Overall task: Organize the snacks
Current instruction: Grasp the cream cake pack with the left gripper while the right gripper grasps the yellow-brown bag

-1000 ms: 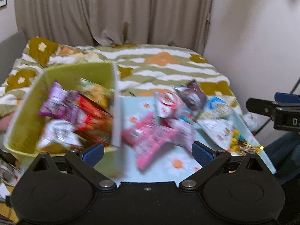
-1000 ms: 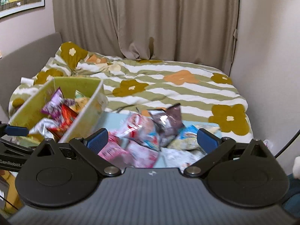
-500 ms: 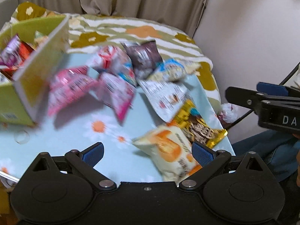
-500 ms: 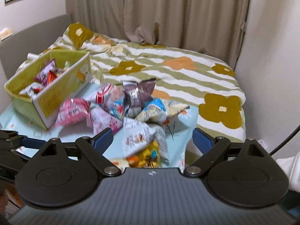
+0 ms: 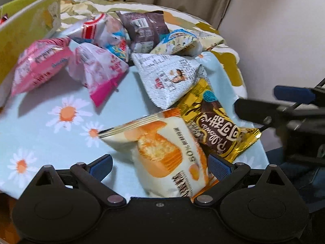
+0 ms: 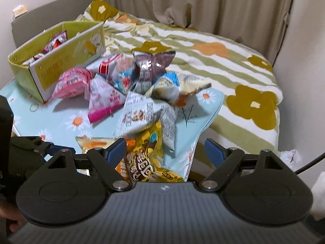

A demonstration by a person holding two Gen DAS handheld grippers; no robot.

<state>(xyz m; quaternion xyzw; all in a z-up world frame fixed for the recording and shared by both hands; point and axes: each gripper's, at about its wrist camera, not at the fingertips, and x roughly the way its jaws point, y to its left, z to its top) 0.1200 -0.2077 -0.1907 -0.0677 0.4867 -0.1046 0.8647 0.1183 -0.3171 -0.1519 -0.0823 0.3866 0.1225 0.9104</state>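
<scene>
Left wrist view: the left gripper (image 5: 160, 165) is hovering with its jaws spread wide, one on each side of the orange-and-white cake packet (image 5: 162, 154), whose near end is lying between the blue pads without either one visibly touching it. The gold chocolate packet (image 5: 215, 126) is lying just beside it, partly tucked under the white newsprint-pattern packet (image 5: 170, 79). Two pink packets (image 5: 40, 65) are sitting near the green box (image 5: 26, 26) at the far left, all on the daisy-print cloth (image 5: 61, 134). The right gripper (image 5: 284, 109) is showing at the right edge.

Right wrist view: the right gripper (image 6: 164, 150) is hanging with its jaws spread apart, gripping nothing, above the gold chocolate packet (image 6: 146, 162) at the cloth's near edge. The brown packet (image 6: 150, 65) is topping the heap of snacks. The green box (image 6: 61, 61) is holding several packets at the far left, in front of the striped floral bedspread (image 6: 223, 61).
</scene>
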